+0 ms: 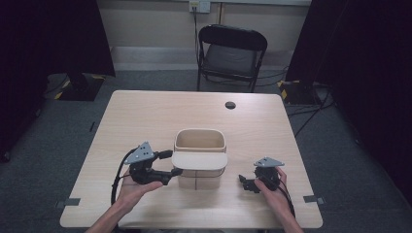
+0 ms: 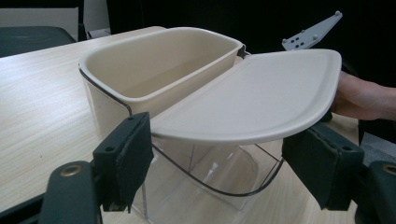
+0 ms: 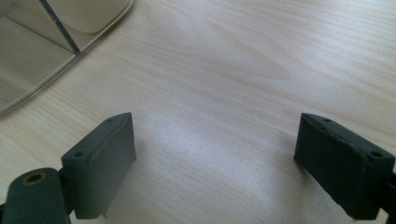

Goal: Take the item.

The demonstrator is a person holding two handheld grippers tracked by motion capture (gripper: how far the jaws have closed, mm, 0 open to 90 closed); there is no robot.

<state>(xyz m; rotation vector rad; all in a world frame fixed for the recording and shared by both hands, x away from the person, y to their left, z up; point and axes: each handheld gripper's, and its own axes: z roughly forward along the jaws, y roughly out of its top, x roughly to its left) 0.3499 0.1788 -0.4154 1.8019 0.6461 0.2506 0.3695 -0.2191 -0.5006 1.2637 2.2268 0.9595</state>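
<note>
In the right gripper view we saw the container (image 3: 70, 18) cut off at the picture's top left corner. The lid (image 2: 252, 98) hid its near wall and the person's hand (image 2: 362, 99) in the left gripper view.

cream bin (image 1: 199, 141), cream lid (image 2: 254, 98), pale woodgrain table (image 1: 145, 111)

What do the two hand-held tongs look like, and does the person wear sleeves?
Both the left tongs and the right tongs are black, each topped by a grey three-cornered plate with small holes. Their jaws are flat rectangular blocks with dark padded faces. A black cable trails from each. The forearms are bare; no sleeves show.
</note>
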